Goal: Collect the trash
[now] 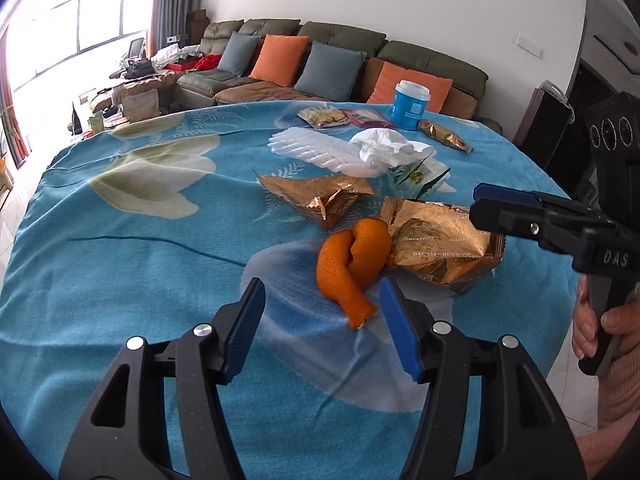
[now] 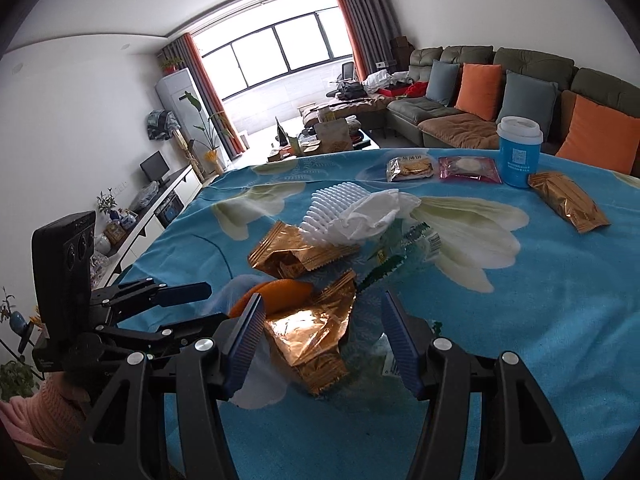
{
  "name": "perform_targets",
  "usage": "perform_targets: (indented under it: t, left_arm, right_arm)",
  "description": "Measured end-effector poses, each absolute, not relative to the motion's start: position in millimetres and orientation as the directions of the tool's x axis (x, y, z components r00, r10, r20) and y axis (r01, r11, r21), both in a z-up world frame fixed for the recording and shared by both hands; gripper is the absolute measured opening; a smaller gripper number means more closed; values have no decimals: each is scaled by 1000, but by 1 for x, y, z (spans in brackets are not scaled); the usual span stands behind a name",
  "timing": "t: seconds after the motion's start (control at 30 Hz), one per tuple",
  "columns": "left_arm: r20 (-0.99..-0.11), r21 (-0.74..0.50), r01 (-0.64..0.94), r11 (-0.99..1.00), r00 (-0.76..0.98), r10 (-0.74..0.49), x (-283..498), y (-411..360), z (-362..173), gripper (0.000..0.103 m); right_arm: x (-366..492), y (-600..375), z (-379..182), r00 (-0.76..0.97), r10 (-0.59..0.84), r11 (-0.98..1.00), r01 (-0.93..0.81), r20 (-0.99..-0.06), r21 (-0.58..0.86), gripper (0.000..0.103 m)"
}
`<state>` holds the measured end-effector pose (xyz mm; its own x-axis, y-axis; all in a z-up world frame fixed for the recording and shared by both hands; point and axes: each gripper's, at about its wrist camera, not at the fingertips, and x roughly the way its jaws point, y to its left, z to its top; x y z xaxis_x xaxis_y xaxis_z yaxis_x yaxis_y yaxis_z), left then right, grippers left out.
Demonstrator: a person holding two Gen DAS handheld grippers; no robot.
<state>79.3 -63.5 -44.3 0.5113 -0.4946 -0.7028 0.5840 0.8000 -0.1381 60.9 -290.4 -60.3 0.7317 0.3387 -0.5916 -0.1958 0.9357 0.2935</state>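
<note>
Here both grippers hover apart and empty over the desk [image 1: 120, 280]. The left gripper [image 1: 322, 328] sits near the orange peel [image 1: 352, 264]; the right gripper [image 2: 322, 340] frames a gold wrapper [image 2: 312, 340].

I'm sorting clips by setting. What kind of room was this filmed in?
Most likely a home living room: a long sofa with cushions, a big curtained window, and a table under a blue floral cloth.
</note>
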Motion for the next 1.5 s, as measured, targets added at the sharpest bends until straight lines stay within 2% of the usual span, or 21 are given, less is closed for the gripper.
perform_targets:
  t: [0.2, 0.4, 0.6, 0.8, 0.97, 1.03, 1.07, 1.13, 1.2, 1.27, 1.37, 1.5]
  left_arm:
    - [-686, -128, 608, 784, 516, -512, 80, -73, -38, 58]
    - [-658, -145, 677, 721, 478, -582, 67, -87, -29, 58]
    - [-647, -119, 746, 656, 443, -621, 54, -113, -26, 59]
    - [-686, -105, 767, 633, 405, -605, 59, -136, -36, 59]
    - [-712, -81, 781, 619, 389, -585, 57, -145, -45, 59]
    - [-716, -70, 781, 620, 394, -577, 56, -147, -45, 59]
    - [-715, -69, 783, 619, 393, -578, 56, -148, -46, 56]
    - [-714, -78, 781, 620, 390, -581, 56, -148, -46, 43]
    - [-713, -93, 781, 618, 381, -588, 56, -145, -45, 26]
    - [-711, -114, 780, 616, 369, -599, 59, -142, -43, 14]
    - [-703, -130, 772, 623, 371, -606, 61, -136, -42, 5]
    - [-694, -167, 758, 630, 364, -622, 62, -125, -39, 4]
  right_arm:
    - [58, -306, -59, 755, 327, 933, -161, -569, 323, 58]
    - [78, -314, -49, 772, 337, 926, -169, -538, 338, 58]
    - [117, -315, -48, 750, 351, 921, -169, -560, 351, 58]
    - [141, -317, -58, 714, 373, 911, -160, -593, 380, 56]
    - [144, -322, -66, 701, 397, 897, -159, -593, 413, 24]
    - [143, -324, -67, 701, 403, 893, -161, -588, 420, 15]
    - [142, -325, -67, 702, 408, 890, -163, -584, 425, 11]
    - [138, -327, -66, 708, 413, 887, -169, -573, 430, 9]
    - [134, -329, -63, 718, 412, 887, -176, -560, 427, 8]
    - [130, -331, -60, 726, 414, 886, -184, -549, 425, 8]
    - [122, -333, -56, 739, 414, 886, -191, -532, 423, 8]
    - [111, -340, -51, 755, 415, 881, -194, -508, 432, 8]
